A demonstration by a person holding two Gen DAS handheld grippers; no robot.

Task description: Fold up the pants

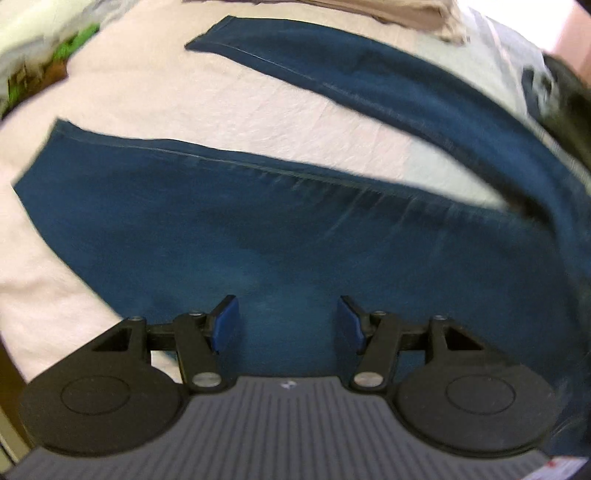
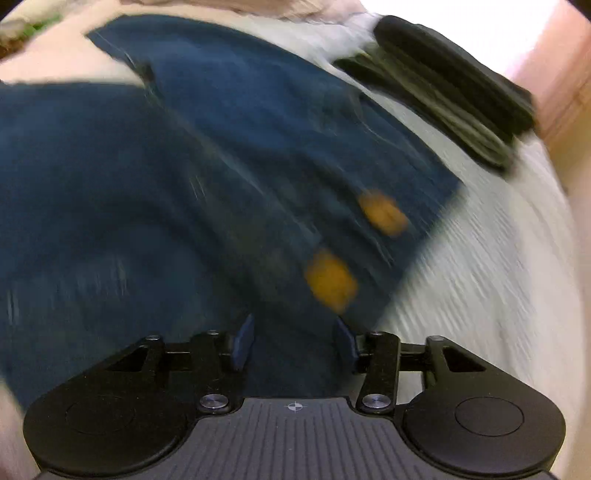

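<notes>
Blue jeans (image 1: 258,240) lie spread on a pale sheet (image 1: 166,96), and their two legs fan apart toward the left in the left wrist view. My left gripper (image 1: 288,319) hovers over the nearer leg, open, its blue pads apart with only flat denim below them. The right wrist view is blurred. It shows the jeans' top part (image 2: 221,147) with two orange patches (image 2: 330,282). My right gripper (image 2: 293,341) stands open just above that cloth, close to the jeans' right edge, with nothing pinched between its pads.
A stack of dark folded clothes (image 2: 450,88) sits on the sheet beyond the jeans at the upper right. Beige fabric (image 1: 406,14) lies at the far edge. A green and brown object (image 1: 55,62) is at the far left. Bare white sheet (image 2: 480,277) lies right of the jeans.
</notes>
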